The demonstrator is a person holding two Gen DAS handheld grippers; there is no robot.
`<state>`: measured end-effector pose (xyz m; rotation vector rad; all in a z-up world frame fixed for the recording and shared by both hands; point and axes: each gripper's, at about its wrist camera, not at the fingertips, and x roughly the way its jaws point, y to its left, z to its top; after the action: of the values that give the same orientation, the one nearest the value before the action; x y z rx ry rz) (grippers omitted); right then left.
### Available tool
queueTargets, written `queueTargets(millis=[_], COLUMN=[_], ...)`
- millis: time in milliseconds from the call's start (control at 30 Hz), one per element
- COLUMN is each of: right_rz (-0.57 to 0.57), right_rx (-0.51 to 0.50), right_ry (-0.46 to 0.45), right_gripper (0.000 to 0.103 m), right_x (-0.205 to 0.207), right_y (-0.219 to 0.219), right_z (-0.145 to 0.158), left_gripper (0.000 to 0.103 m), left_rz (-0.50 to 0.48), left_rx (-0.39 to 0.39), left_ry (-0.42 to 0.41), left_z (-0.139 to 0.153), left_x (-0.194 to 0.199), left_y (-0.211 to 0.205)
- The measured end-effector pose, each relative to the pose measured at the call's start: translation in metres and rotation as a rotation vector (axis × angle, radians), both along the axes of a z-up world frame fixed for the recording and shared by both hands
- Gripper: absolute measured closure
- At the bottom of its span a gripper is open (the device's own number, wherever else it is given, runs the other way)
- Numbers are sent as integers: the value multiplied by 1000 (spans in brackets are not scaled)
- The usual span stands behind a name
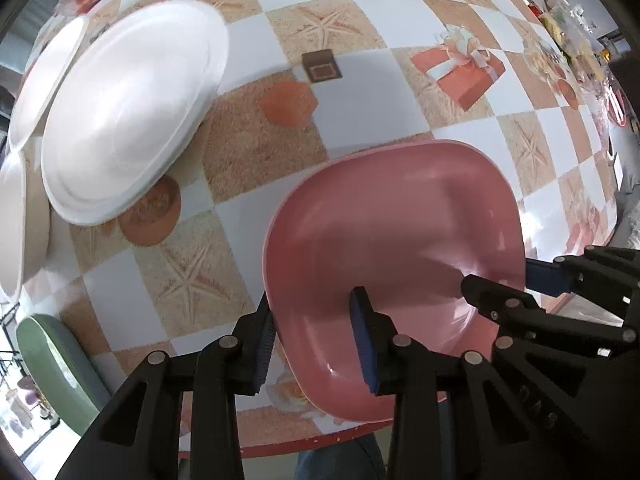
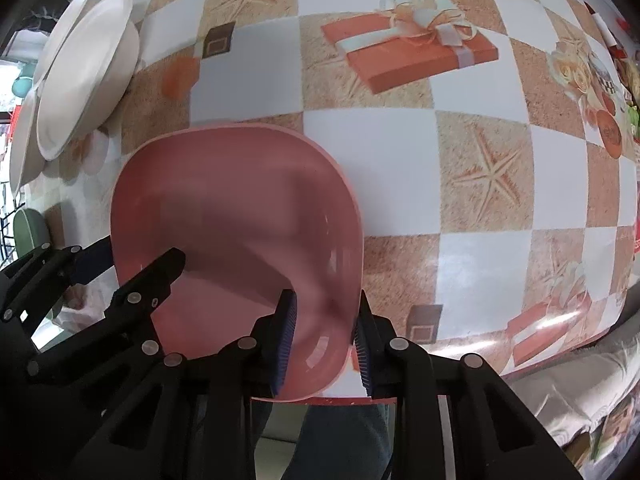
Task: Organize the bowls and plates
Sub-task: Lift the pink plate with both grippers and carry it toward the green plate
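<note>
Straddling: both grippers astride pink bowl point(image 1: 394, 248) rim at table's near edge
Surroundings: white plates point(image 1: 132, 108) stacked far left; green dish point(image 1: 48, 364) near left; nothing between
Materials: bowl glossy, rounded-square; tablecloth point(image 1: 360, 64) checkered, starfish and gift prints
Left gripper point(image 1: 318, 344): fingers apart, wall between, clamped or not unclear
Right gripper point(image 2: 326, 344): narrow gap over right wall, contact unclear

The bowl point(image 1: 384, 216) is dusty pink, glossy inside. The plates point(image 1: 128, 112) are plain white. The tablecloth point(image 2: 480, 184) is a check of white and sandy beige squares printed with pale starfish, orange gift boxes with cream bows and small brown squares. The grippers' fingers point(image 2: 286, 336) are black with dark blue pads. A sage green dish point(image 1: 52, 364) shows at the left edge.
</note>
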<state>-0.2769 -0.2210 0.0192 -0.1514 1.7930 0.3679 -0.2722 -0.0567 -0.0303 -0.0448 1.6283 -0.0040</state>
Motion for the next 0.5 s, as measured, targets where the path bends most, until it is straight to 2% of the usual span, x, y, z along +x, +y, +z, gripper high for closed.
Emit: queueTargets(millis=[200,500], right_rz=[23,102], right_rx=[4,28], right_ry=[16,23], right_gripper=[73,73], right_x=[-12,-30], right_y=[19,76], right_z=[-1,1], left_gripper=[64,64], left_rz=[6,98], left_rx=[11,45], left_ry=[7,4], left_z=[0,1], left_x=[-15,-37], left_y=[16,64])
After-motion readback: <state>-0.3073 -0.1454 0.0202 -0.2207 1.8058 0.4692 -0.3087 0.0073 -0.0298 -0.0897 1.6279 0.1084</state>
